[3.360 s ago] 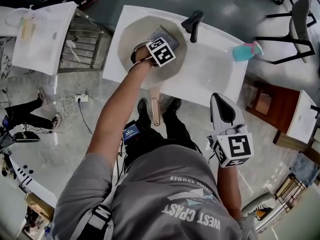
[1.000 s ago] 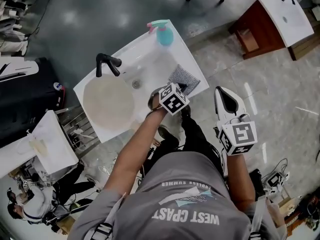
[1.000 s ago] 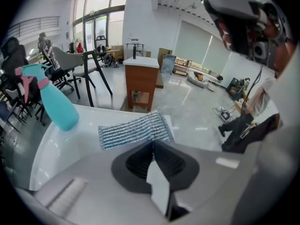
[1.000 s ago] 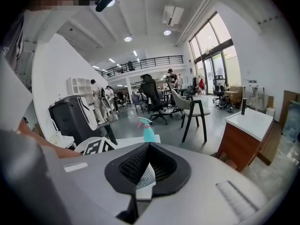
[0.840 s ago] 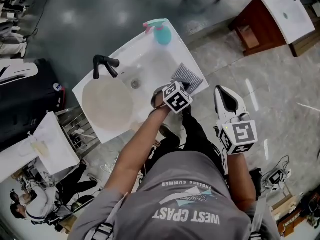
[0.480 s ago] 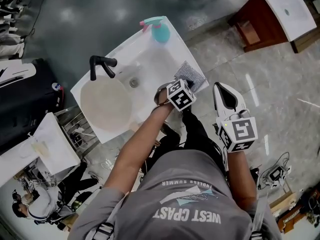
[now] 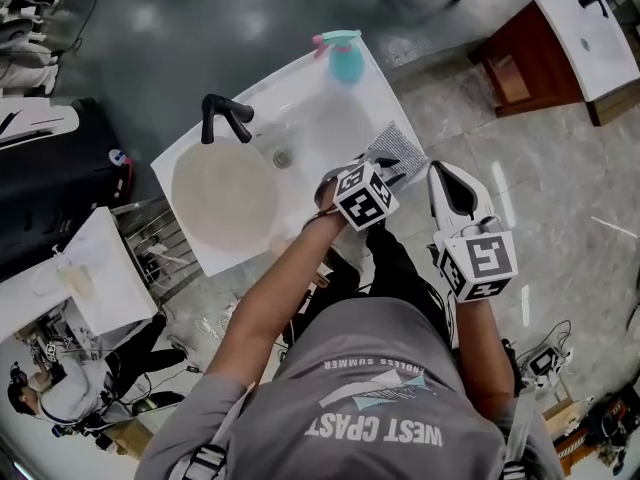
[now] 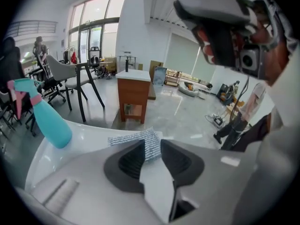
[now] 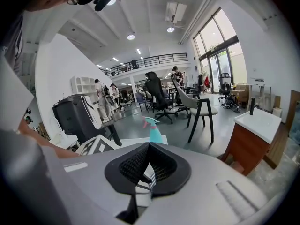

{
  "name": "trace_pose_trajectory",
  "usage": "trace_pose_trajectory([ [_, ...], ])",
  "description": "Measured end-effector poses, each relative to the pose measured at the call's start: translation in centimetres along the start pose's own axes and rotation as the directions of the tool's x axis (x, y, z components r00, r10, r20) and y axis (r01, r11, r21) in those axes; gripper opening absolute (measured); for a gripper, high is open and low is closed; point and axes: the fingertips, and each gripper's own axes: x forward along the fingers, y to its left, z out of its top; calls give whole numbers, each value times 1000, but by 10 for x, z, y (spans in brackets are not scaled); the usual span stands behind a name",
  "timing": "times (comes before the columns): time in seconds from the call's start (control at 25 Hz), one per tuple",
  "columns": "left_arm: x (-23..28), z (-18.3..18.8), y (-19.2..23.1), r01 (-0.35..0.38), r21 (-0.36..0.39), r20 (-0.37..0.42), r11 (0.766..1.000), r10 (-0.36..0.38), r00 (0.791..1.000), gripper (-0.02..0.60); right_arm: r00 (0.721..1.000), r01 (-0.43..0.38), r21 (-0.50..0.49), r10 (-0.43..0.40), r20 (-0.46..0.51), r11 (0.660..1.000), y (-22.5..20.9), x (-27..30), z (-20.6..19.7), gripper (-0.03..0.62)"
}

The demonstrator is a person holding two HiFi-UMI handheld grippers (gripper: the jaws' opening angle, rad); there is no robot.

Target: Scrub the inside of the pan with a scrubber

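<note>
Because it has a basin sunk into it under a black bent tap (image 7: 225, 118), the white glossy tabletop (image 7: 310, 103) serves as the washing place, and all the task's things are gathered on it. Filling that basin lies the round beige pan (image 7: 225, 198), mouth up, so its inside is open for scrubbing; nothing touches it now. At the far corner stands a teal plastic spray bottle with a pink trigger (image 7: 345, 58), probably kept at the edge to stay out of the way. On the right-hand corner, well apart from the pan, the flat grey woven scrubber (image 7: 397, 146) lies on the tabletop. Angled down over it, the left claw (image 8: 152, 144) has just been opening its jaws. They stand narrowly apart, with the scrubber showing through the gap beyond their tips, not pinched. I read this as a letting-go or a fresh grip being set up. The right claw (image 9: 147, 146) hangs beside the tabletop, over the floor, with its tips together and empty, seemingly held in reserve.
</note>
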Motion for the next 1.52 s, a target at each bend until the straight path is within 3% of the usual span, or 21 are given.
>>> trace_pose_trajectory([
  [0.32,-126,15,-16,-85,-39,189,996,90,978,90,997,-55,-60,57,43,997,66,-6,29,2],
  [0.48,-205,11,-13,-209,-91,287,974,227,931,43,990,-108,-107,118,84,988,106,-7,53,2],
  [0.56,-247,4,-14,-269,-128,335,955,297,894,4,983,-136,-124,149,104,983,129,-10,63,2],
  [0.8,-365,-27,-30,-421,-241,435,874,485,759,2,956,-223,-190,253,147,956,202,-34,86,2],
  [1.0,-457,-58,-48,-556,-324,470,765,641,607,2,923,-297,-290,351,156,910,260,-56,107,1],
  [1.2,-528,-90,-77,-614,-429,468,662,744,476,2,883,-366,-355,442,159,860,312,-80,121,0],
  [1.32,-557,-110,-89,-649,-460,444,606,790,424,2,861,-401,-391,487,149,829,337,-89,127,0],
  [1.52,-589,-139,-110,-686,-482,411,545,832,373,2,839,-430,-418,525,144,800,369,-103,130,0],
])
